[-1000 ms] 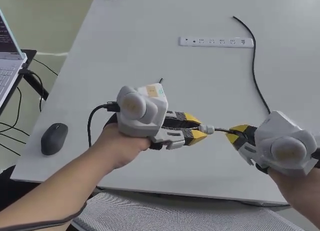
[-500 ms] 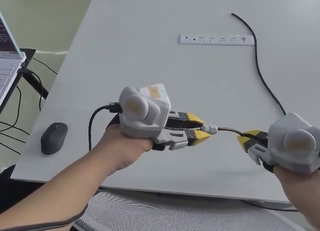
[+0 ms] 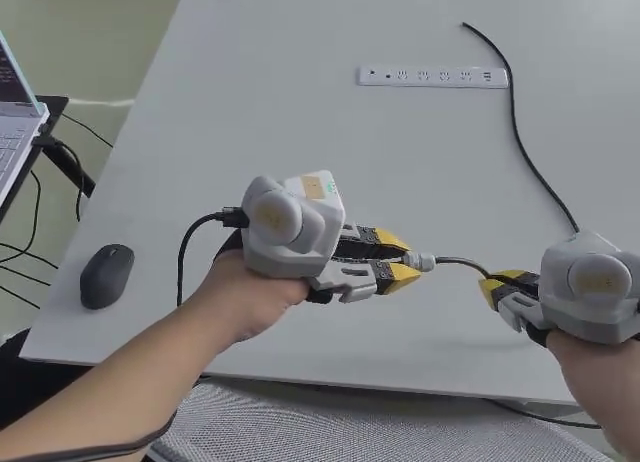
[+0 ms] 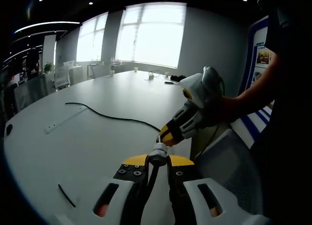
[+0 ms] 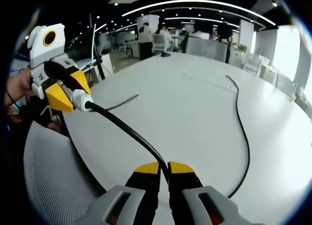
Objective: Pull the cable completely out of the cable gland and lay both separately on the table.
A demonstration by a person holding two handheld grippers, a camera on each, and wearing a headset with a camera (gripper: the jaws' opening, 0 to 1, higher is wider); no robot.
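My left gripper [image 3: 398,263] has its jaws clamped on the cable gland [image 3: 419,262] to anchor it. The right gripper [image 3: 497,285] has its jaws pinching the black cable [image 3: 458,263] just to the right, so I can draw the two apart. Both hang above the near edge of the bench [image 3: 300,152]. I judge the cable not yet free.

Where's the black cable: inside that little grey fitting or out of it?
Inside. The cable runs unbroken from the right gripper into the cable gland, which the left gripper clamps.
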